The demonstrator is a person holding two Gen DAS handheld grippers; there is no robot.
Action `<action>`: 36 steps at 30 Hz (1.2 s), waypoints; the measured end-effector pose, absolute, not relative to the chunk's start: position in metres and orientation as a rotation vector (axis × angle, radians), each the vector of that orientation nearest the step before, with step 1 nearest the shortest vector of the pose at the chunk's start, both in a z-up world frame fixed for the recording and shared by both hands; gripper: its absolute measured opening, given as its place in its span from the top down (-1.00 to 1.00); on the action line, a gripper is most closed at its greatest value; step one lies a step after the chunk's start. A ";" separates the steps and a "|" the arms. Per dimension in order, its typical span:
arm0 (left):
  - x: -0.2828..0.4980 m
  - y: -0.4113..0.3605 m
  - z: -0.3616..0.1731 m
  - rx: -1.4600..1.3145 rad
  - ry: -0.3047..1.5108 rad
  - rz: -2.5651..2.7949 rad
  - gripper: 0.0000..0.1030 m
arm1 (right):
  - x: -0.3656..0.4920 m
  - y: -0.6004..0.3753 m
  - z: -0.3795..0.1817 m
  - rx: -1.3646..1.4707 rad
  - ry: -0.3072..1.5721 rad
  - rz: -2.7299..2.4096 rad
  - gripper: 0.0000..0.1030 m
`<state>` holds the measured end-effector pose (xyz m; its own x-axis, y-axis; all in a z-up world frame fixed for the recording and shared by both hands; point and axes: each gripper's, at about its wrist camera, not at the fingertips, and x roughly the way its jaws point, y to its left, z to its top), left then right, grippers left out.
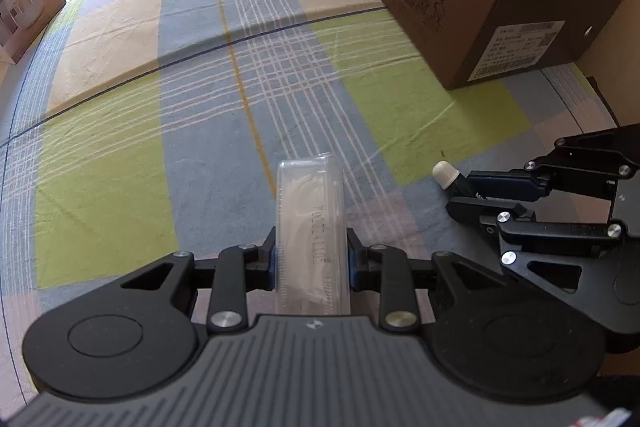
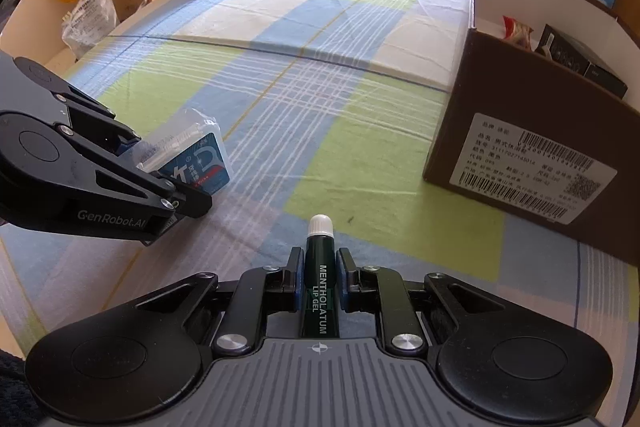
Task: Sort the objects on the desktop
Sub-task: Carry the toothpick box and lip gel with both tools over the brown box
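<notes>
While the left hand-held gripper [image 1: 311,259] clamps a clear plastic case [image 1: 310,227] of floss picks between its pads, the right hand-held gripper [image 2: 318,281] pinches a dark green lip gel tube [image 2: 319,287], white cap forward. Both are carried above the checked cloth on the desk [image 2: 280,99]. Ahead and to the right of both stands an open brown cardboard box [image 2: 520,115] holding other items. Judging by this, the carry step is underway; next, each load needs lifting over the box wall before release.
</notes>
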<state>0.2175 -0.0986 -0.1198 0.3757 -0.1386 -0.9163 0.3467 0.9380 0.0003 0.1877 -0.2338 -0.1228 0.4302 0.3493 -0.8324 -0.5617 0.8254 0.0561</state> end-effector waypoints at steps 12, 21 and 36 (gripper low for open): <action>0.217 -0.094 -0.093 0.178 1.102 -0.305 0.51 | 0.190 -0.266 -0.088 -0.021 0.924 0.608 0.74; 0.220 -0.096 -0.048 0.150 1.003 -0.308 0.51 | 0.193 -0.291 -0.044 0.101 0.833 0.609 0.74; 0.229 -0.152 0.006 0.143 0.875 -0.425 0.51 | 0.205 -0.334 0.004 0.122 0.719 0.536 0.74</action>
<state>0.2292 -0.1517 0.0058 0.5635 -0.3021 -0.7689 0.4176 0.9072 -0.0505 0.2049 -0.3337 0.0038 0.6247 0.5067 -0.5941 -0.4248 0.8590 0.2859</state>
